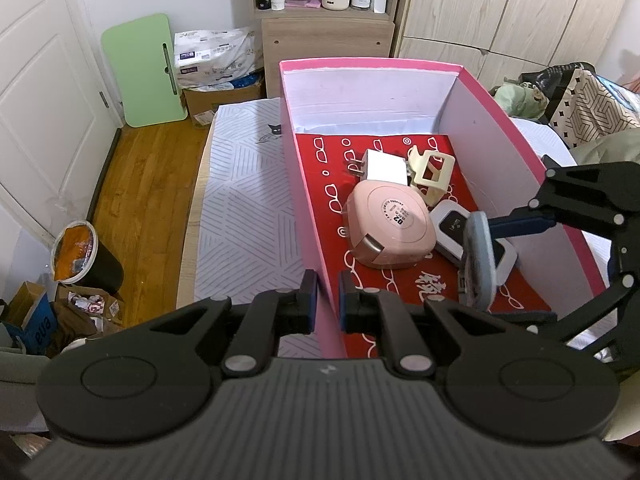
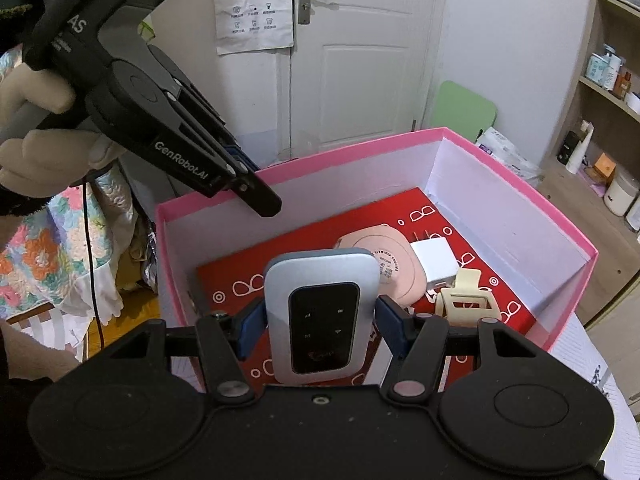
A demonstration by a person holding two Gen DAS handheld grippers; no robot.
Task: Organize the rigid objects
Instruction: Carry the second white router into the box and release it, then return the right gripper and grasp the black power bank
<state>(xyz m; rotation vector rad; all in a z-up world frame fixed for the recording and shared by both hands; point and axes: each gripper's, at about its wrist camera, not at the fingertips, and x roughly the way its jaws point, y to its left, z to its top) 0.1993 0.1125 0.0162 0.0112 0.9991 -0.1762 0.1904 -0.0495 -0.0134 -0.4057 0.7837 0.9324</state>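
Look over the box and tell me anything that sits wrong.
The left gripper is clamped on the pink box's near wall, steadying it. The right gripper holds a grey wifi router over the box, on edge, not laid flat. The cream clip lies tilted against the pink case.

Green board against white door
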